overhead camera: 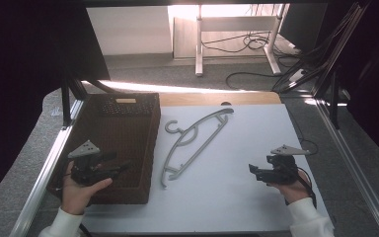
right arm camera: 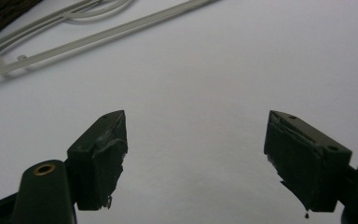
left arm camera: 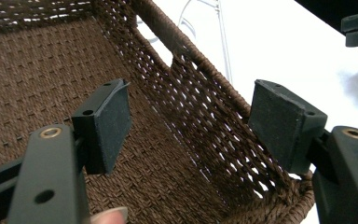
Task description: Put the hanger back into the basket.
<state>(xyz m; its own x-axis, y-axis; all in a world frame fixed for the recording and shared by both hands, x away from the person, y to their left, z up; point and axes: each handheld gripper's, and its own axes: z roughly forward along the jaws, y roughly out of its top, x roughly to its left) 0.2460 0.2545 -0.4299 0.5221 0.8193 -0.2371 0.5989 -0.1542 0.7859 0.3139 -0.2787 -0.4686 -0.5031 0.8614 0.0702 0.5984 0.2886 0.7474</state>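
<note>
Seen from above, the white tabletop [overhead camera: 237, 163] carries one brown woven basket [overhead camera: 123, 123] and one pale grey plastic hanger [overhead camera: 192, 143], which lies flat just beside the basket's right wall, hook end toward the basket's far corner. You hold two grippers, one in each hand. Your left gripper [overhead camera: 121, 168] hangs over the near end of the basket; in the left gripper view its jaws stand wide apart over the basket [left arm camera: 42, 79], released, with nothing between the pads [left arm camera: 114, 126] and nothing touched. Your right gripper [overhead camera: 252, 170] sits well to the right of the basket, beyond the hanger, above bare tabletop; in the right gripper view its jaws gape just as wide, gripping nothing, and the pads [right arm camera: 100, 158] look frayed at their edges. There the hanger [right arm camera: 74, 32] is cut off by the top and left edges, so its hook is out of sight. The basket's near rim is partly hidden behind your left hand [overhead camera: 81, 190] in the high view.
</note>
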